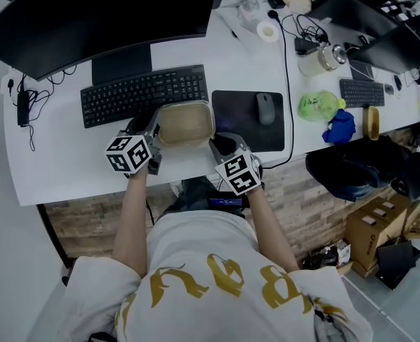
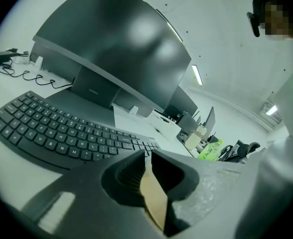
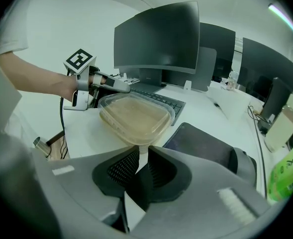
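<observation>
At the near edge of the white desk (image 1: 67, 166), just in front of the black keyboard (image 1: 144, 95), a clear plastic container (image 1: 185, 125) with pale tan contents was held from both sides. The left gripper (image 1: 155, 132) had its jaws closed tight on the container's left wall, and its own view showed a thin tan strip of that wall pinched between them. The right gripper (image 1: 215, 145) was clamped just as narrowly on the rim at the container's near right corner. Whether the container's base touched the desk could not be told. Just to its right lay a dark mouse pad (image 1: 232, 116) with a grey mouse (image 1: 265, 108) on it. Farther right, a green bottle (image 1: 318, 106) lay beside a blue cloth (image 1: 340, 127). Beyond the keyboard stood a large dark monitor (image 1: 88, 13).
</observation>
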`<state>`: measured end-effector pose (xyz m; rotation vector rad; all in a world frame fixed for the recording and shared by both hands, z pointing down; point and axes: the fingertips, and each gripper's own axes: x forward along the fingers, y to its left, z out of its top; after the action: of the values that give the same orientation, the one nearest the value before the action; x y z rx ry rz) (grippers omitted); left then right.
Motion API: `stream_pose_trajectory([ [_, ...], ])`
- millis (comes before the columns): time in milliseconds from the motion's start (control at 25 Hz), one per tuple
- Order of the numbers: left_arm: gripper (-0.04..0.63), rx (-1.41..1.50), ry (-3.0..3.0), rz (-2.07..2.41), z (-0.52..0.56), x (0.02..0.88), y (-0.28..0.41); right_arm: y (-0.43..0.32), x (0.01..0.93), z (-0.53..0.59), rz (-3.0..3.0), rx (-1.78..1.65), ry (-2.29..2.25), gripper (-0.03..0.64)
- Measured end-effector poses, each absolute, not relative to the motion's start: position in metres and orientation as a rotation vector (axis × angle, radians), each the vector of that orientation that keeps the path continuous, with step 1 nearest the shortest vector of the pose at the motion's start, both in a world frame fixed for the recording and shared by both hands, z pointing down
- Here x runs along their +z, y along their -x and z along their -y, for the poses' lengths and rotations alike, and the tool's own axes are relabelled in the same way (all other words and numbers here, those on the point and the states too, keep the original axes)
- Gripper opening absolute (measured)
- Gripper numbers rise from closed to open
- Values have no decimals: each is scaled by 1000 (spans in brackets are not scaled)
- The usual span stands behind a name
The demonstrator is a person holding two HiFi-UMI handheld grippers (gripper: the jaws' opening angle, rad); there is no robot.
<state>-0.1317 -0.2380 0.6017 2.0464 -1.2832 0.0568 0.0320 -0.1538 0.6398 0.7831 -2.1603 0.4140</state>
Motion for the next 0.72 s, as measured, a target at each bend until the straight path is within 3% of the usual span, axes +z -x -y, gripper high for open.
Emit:
stream_pose_trajectory([
  [720, 37, -11, -2094, 1300, 234, 568, 132, -33, 612, 157, 2178, 342, -847, 81],
])
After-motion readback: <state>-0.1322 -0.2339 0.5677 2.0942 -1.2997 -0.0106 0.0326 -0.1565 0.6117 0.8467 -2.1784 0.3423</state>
